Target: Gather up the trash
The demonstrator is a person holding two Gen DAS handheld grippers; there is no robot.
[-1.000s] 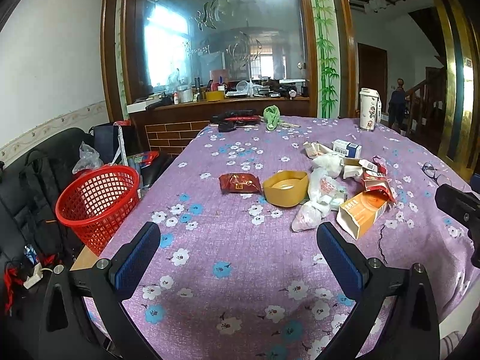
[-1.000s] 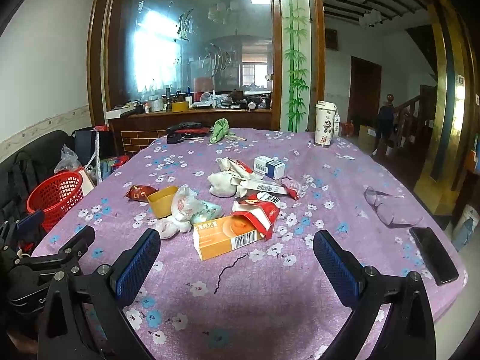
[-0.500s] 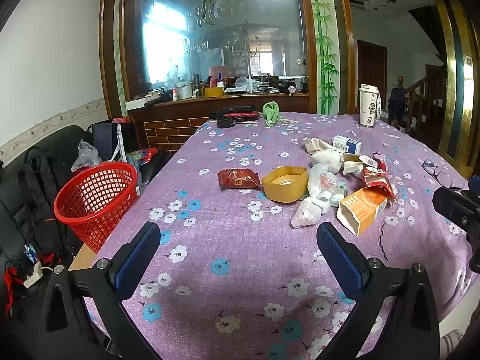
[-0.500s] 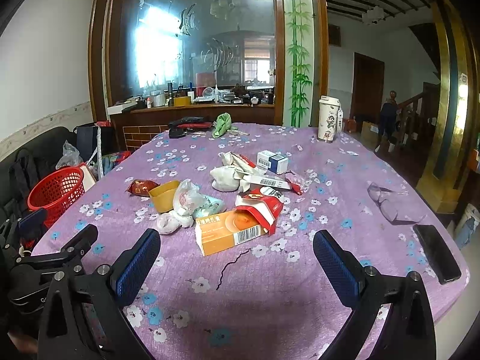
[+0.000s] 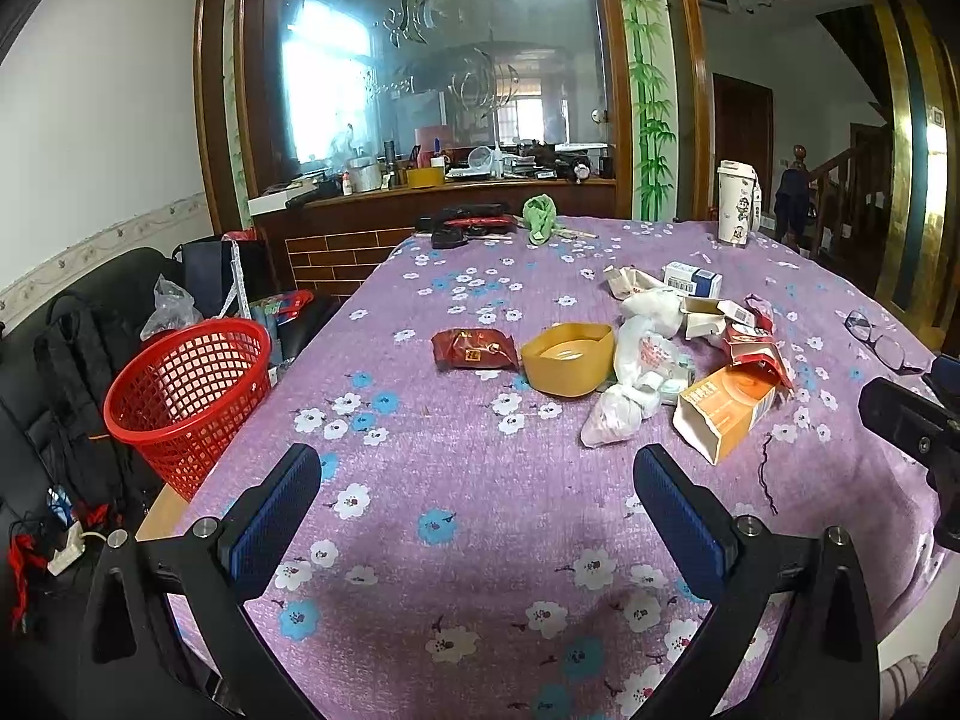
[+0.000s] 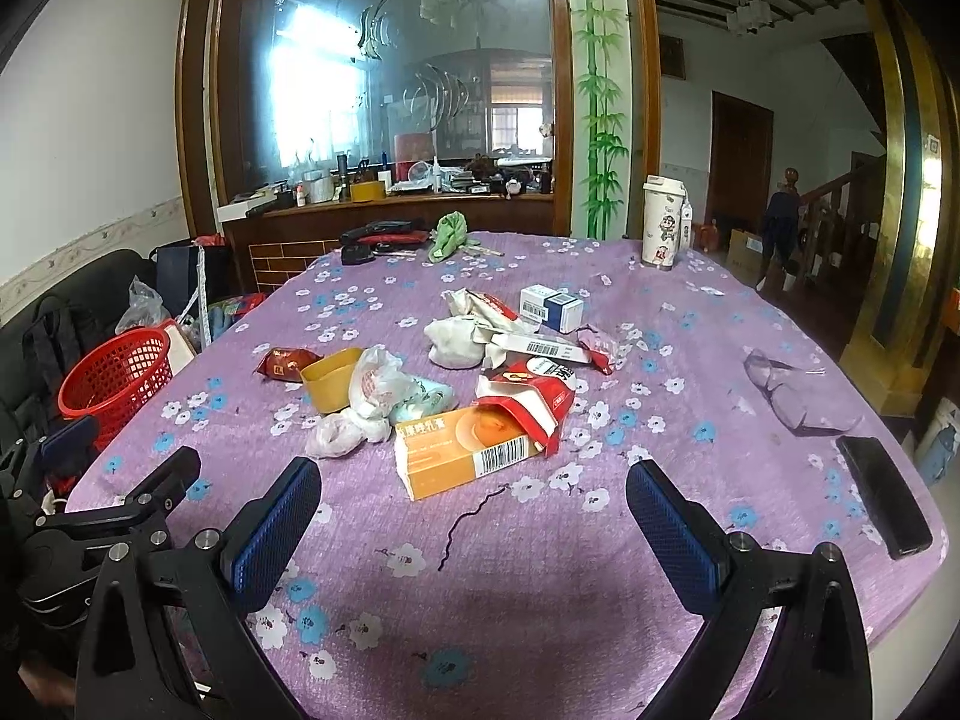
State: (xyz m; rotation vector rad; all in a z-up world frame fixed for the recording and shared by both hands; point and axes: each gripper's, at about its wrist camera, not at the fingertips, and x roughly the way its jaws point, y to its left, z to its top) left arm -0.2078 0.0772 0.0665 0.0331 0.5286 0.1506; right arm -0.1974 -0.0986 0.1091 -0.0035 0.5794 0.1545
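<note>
Blue-padded fingers are framing the bottom of both wrist views: the left gripper (image 5: 477, 516) and the right gripper (image 6: 474, 510) are each hanging spread wide over the near edge of the table (image 6: 540, 600), pinching nothing, which suits a start where no piece is yet chosen. Both are pointing toward the litter, probably so either can reach in. Just past the right gripper, a thin dark thread (image 6: 471, 519) is lying loose on the purple flowered cloth. Beyond it the trash is sitting bunched near the middle of the table: an orange carton (image 6: 465, 450) is lying on its side with one end flap open, its barcode facing the camera, and a torn red-and-white wrapper (image 6: 531, 399) is resting against its far side. To the left, knotted white plastic bags (image 6: 378, 390) are slumping beside a shallow yellow tub (image 5: 567, 357), and a dark red snack packet (image 5: 474, 349) is lying flat just left of the tub. Farther back, crumpled white paper (image 6: 453, 342), flattened cartons and a small blue-and-white box (image 6: 549, 307) are crowding together. A red mesh basket (image 5: 189, 396) is standing off the table's left edge, likely the bin for all this. On the right side, glasses (image 6: 792, 390) and a black phone (image 6: 882, 495) are lying well apart from the pile, seemingly not rubbish. At the far edge a tall white cup (image 6: 660, 222) is standing upright.
</note>
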